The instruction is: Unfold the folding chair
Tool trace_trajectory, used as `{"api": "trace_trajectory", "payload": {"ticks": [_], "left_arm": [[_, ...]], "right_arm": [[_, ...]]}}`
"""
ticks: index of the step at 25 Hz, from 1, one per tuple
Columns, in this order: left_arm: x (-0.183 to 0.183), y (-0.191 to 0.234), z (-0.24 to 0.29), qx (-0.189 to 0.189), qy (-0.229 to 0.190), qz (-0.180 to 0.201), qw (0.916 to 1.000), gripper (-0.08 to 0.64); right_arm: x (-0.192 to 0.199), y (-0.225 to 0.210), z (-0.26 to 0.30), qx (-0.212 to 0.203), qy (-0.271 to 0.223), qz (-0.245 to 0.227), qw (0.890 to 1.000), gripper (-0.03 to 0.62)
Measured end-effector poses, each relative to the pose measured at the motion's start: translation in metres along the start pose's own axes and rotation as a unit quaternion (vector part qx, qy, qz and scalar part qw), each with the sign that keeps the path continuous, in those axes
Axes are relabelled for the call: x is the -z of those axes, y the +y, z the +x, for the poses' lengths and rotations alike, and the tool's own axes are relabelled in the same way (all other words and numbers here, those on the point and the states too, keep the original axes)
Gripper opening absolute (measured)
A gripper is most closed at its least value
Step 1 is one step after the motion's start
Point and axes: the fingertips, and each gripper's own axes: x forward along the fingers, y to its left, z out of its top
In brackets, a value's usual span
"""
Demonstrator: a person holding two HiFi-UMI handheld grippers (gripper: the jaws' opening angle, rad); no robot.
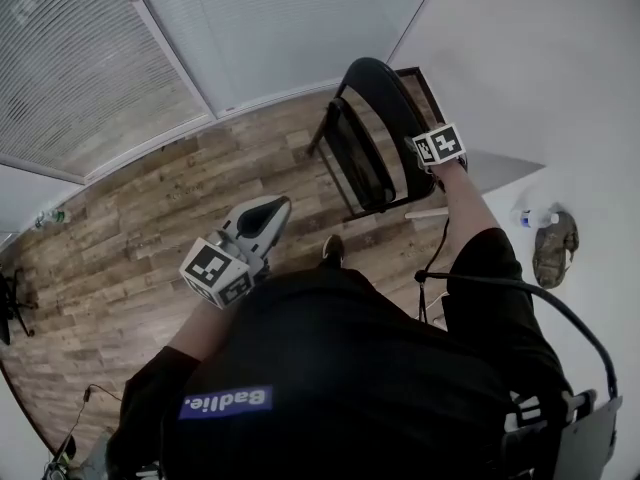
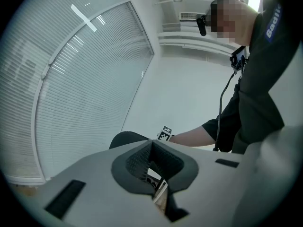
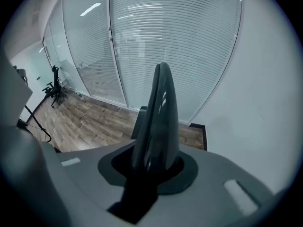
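The black folding chair (image 1: 368, 143) stands on the wood floor by the white wall, its seat still folded up against the backrest. My right gripper (image 1: 432, 158) is at the top of the backrest, its marker cube facing up. In the right gripper view the backrest's dark edge (image 3: 158, 117) rises between the jaws of the right gripper (image 3: 156, 160), which is shut on it. My left gripper (image 1: 268, 210) hangs free in the air left of the chair, shut and holding nothing. In the left gripper view the left gripper (image 2: 154, 167) points level toward the chair's backrest (image 2: 127, 138).
Glass walls with blinds (image 1: 90, 58) run along the far side of the wood floor (image 1: 130, 228). A water bottle (image 1: 535, 218) and a camouflage bag (image 1: 555, 248) lie by the right wall. A stand (image 1: 10, 308) is at far left, a cable (image 1: 85, 403) on the floor.
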Motion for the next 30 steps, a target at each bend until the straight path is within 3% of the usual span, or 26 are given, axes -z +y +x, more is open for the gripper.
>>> {"api": "trace_trajectory", "payload": {"ticks": [17,20,30], "left_arm": [[0.027,0.008,0.068,0.030,0.071,-0.028,0.9966,0.011],[0.032,0.013,0.083,0.035,0.083,-0.034,0.9953,0.078],[0.069,0.033,0.134,0.043,0.122,-0.077,0.9886,0.142]], "right_arm": [[-0.002,-0.004,-0.002,0.003,-0.006,-0.008,1.000,0.092],[-0.002,-0.004,-0.002,0.003,-0.006,-0.010,1.000,0.092],[0.001,-0.015,0.001,0.002,-0.008,-0.005,1.000,0.094]]}}
